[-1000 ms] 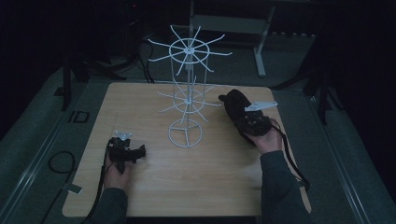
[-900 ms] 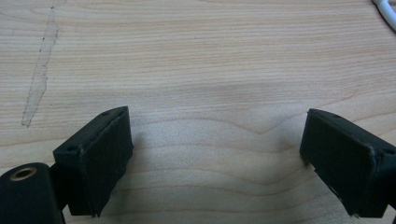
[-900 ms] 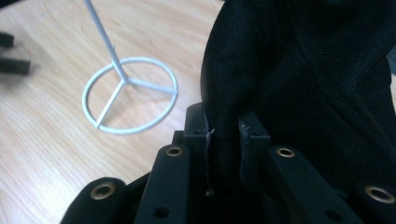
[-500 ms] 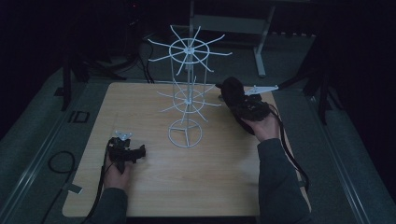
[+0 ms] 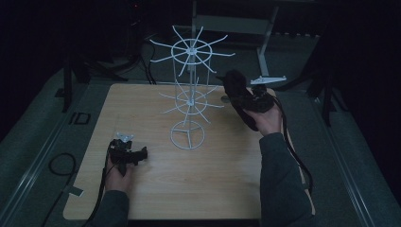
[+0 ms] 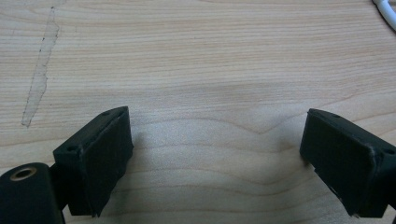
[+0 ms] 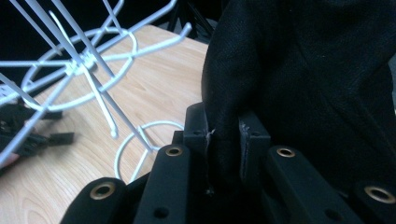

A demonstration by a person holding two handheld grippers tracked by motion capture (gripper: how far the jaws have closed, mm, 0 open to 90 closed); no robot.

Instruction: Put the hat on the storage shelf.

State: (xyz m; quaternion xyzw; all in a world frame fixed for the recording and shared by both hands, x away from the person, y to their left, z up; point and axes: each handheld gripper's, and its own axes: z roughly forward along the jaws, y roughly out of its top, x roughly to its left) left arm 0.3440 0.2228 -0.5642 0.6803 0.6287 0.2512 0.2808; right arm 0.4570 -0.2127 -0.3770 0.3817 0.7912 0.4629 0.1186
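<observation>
A white wire rack [image 5: 190,94] with two tiers of hooks stands mid-table on a ring base; in the right gripper view its hooks [image 7: 84,65] spread at the left. My right gripper [image 5: 243,97] hangs just right of the rack, level with the lower tier. Its jaws are shut on a black cloth item [image 5: 235,87], and the fabric [image 7: 308,70] is pinched between the pads of the right gripper [image 7: 225,135]. My left gripper [image 5: 142,153] rests on the wooden table [image 5: 227,179] at the front left. The left gripper [image 6: 215,154] is open, with bare wood between its jaws.
A white bit of the rack's base [image 6: 386,11] shows at the top right of the left gripper view. Dark floor surrounds the table, with a cable loop [image 5: 61,163] at the left and a metal frame [image 5: 265,28] behind. The table's right edge runs beside my right forearm.
My right hand has lifted the black cloth and carried it farther back, closer to the rack's hooks. The left gripper has stayed put.
</observation>
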